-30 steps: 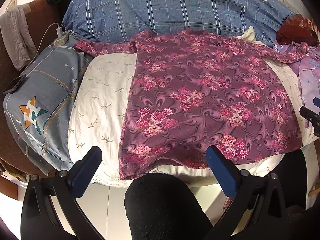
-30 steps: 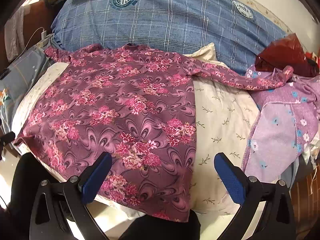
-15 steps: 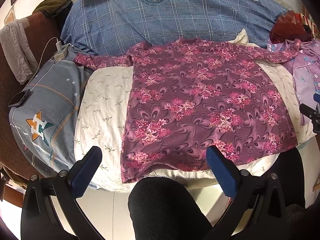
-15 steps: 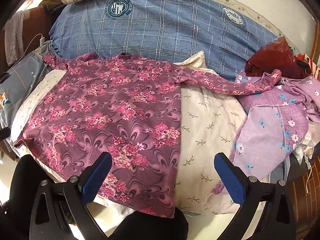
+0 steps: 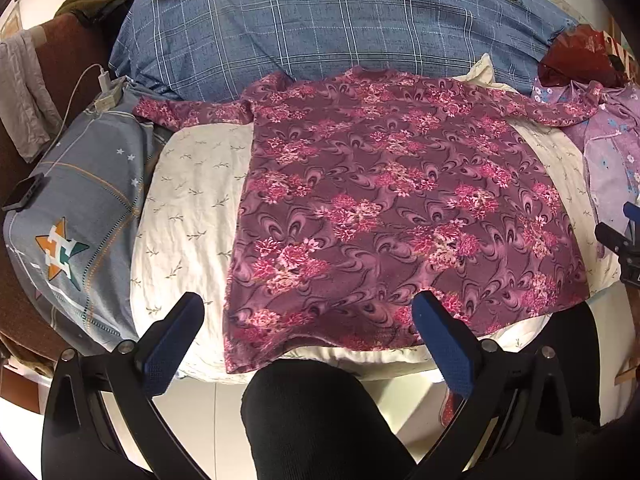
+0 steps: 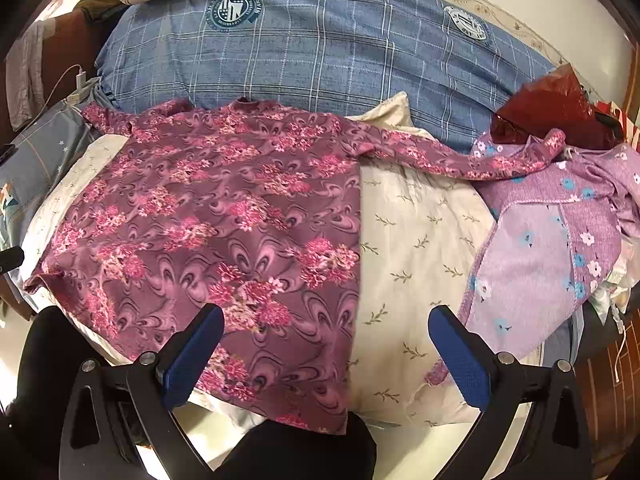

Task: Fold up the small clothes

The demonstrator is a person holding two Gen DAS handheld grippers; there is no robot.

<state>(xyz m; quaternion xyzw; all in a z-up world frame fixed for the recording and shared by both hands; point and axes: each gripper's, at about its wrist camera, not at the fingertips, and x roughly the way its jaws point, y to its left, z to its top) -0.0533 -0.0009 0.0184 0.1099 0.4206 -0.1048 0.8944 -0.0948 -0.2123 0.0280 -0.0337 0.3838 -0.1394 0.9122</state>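
Left wrist view showed we had pulled back from the floral top (image 5: 392, 216), spread flat; left gripper (image 5: 308, 320) and right gripper (image 6: 326, 330) gaped empty, folding unstarted.

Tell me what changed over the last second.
Both open grippers, left gripper and right gripper, drew back and up from the bed, so both views take in more of the blue plaid quilt. Nothing was gripped or released. The floral top lies spread flat as before, sleeves out.
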